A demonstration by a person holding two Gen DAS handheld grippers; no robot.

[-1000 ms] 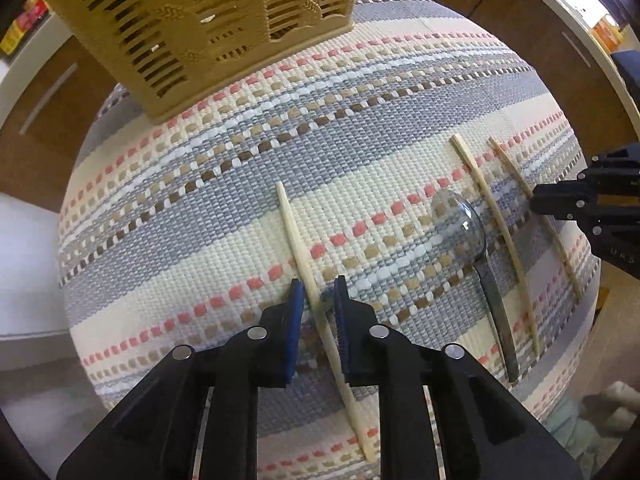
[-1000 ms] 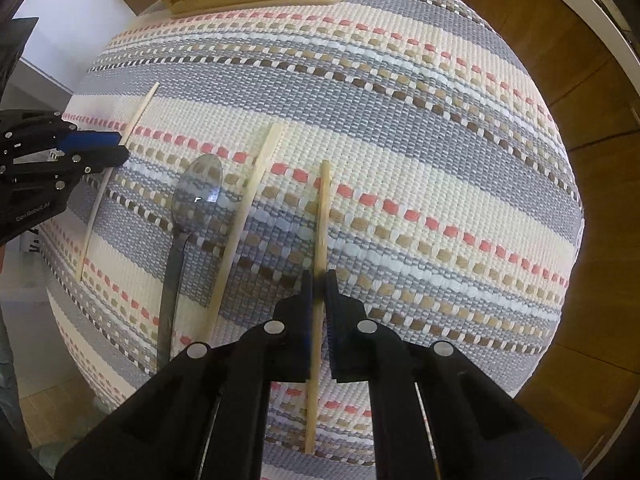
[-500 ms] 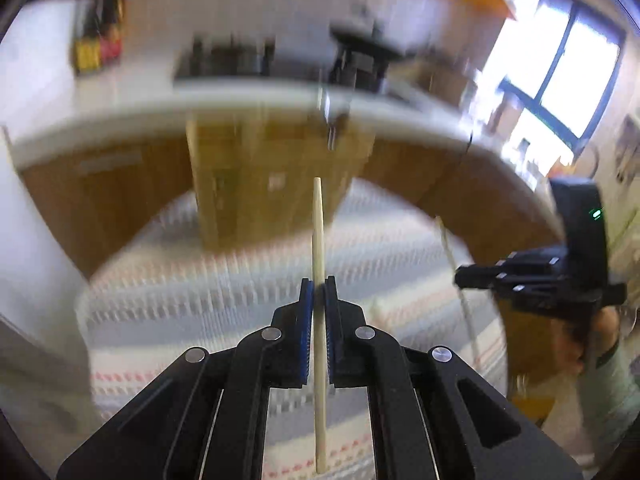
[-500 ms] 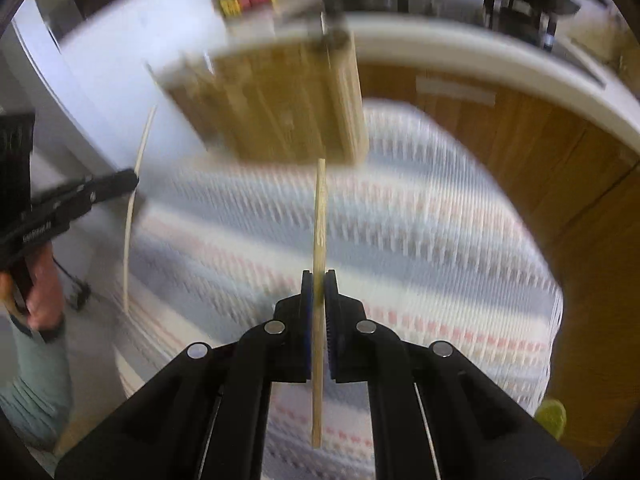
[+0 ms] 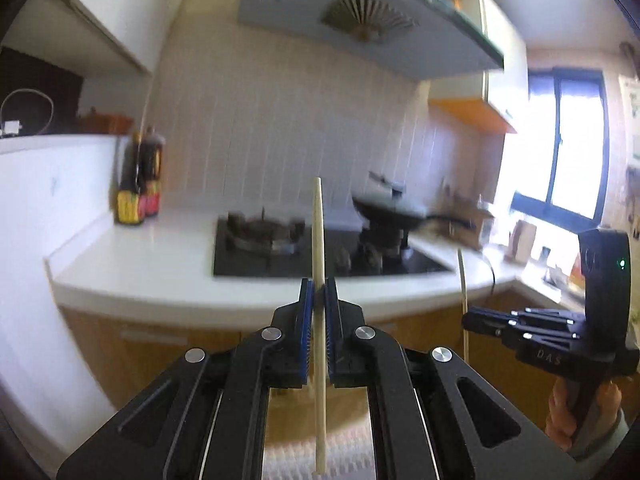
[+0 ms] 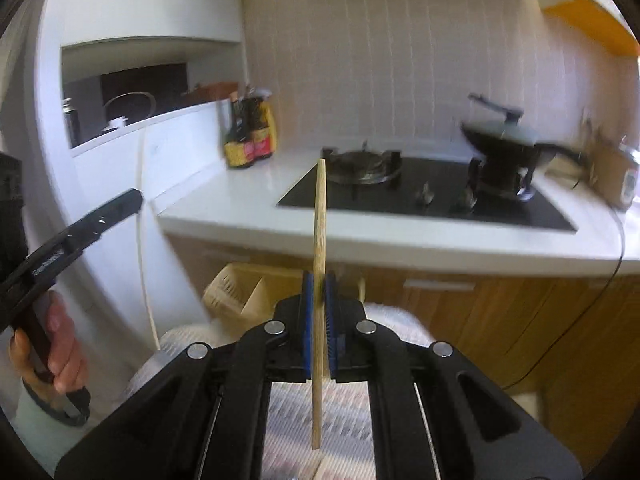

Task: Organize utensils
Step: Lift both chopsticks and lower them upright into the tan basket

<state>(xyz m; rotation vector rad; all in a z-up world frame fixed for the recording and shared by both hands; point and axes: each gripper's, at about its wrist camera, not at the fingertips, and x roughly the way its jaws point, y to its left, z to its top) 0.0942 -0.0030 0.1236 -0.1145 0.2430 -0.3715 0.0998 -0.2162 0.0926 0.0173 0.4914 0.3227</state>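
Both claws have come up off the striped mat since a second ago, each carrying a chopstick that then lay flat on the weave and now stands nearly upright against the kitchen wall.

The left claw [image 5: 318,300] is clenched on a pale chopstick [image 5: 318,232], gripped somewhat below its middle, with a long upper part above the blue pads [image 5: 306,320] and a shorter tail below. The right claw [image 6: 319,296] grasps a second chopstick [image 6: 320,216] in much the same way. Each stick is thin, stiff and light, and likely smooth enough to swivel or slide in the grip; a hold nearer the middle would steady it.

Both claws point roughly level, slightly downward, toward the stove [image 6: 428,196] and its white worktop. The left hand [image 6: 52,340] wraps its handle from below; the right hand [image 5: 576,412] does likewise. The slatted basket [image 6: 240,292], probably where the sticks belong, sits low ahead of the right claw at the mat's [image 6: 192,336] far edge.
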